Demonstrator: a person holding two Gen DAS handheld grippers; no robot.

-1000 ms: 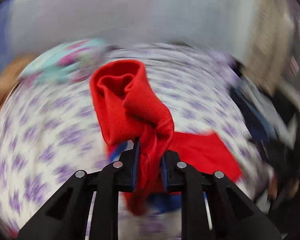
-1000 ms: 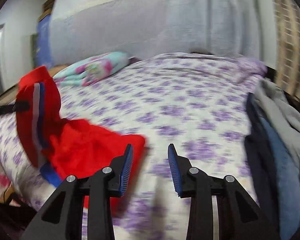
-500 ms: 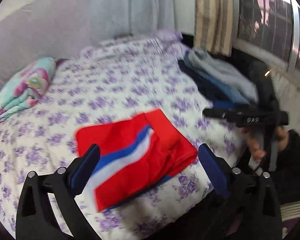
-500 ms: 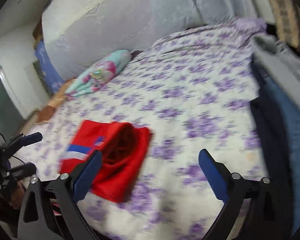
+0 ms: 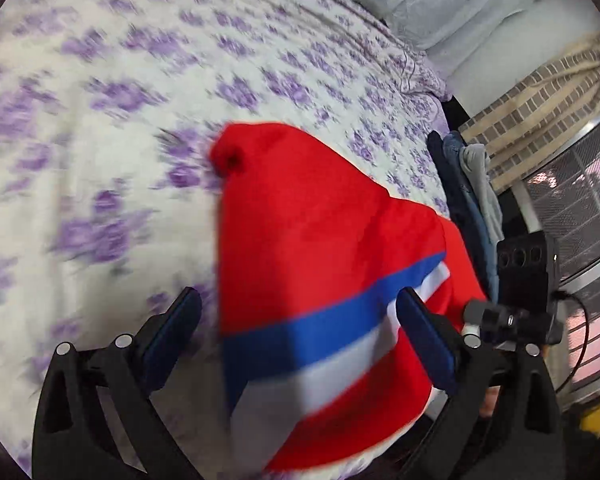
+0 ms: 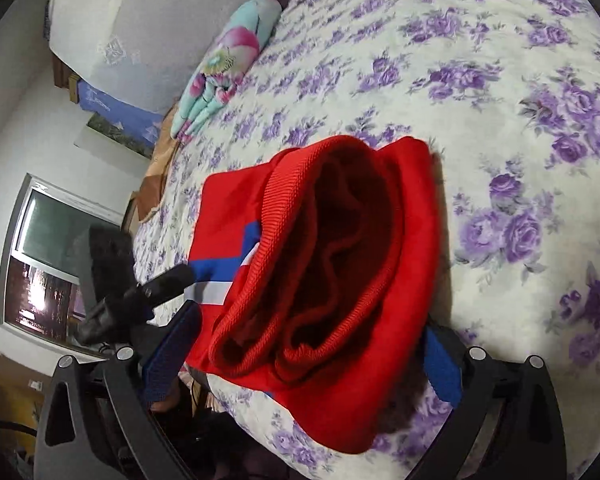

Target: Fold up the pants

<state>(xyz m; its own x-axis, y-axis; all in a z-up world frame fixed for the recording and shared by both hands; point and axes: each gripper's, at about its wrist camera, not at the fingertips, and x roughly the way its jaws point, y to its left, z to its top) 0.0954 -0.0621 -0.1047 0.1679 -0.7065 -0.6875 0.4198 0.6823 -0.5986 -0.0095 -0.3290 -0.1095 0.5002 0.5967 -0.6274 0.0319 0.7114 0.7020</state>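
Observation:
The red pants with a blue and white stripe lie folded near the front edge of the bed. In the right wrist view the pants show the ribbed waistband opening toward me. My left gripper is open, its fingers spread to either side of the striped end, just above it. My right gripper is open, its fingers either side of the waistband end. Neither gripper holds cloth. The other gripper shows at the right of the left wrist view.
The bed has a white sheet with purple flowers. A folded teal and pink blanket lies far back. A pile of dark and grey clothes lies at the bed's right edge. A window stands left.
A second ago my left gripper was shut on the pants and held them up. It has let go; the pants now lie folded. Both grippers opened wide and moved close over the pants.

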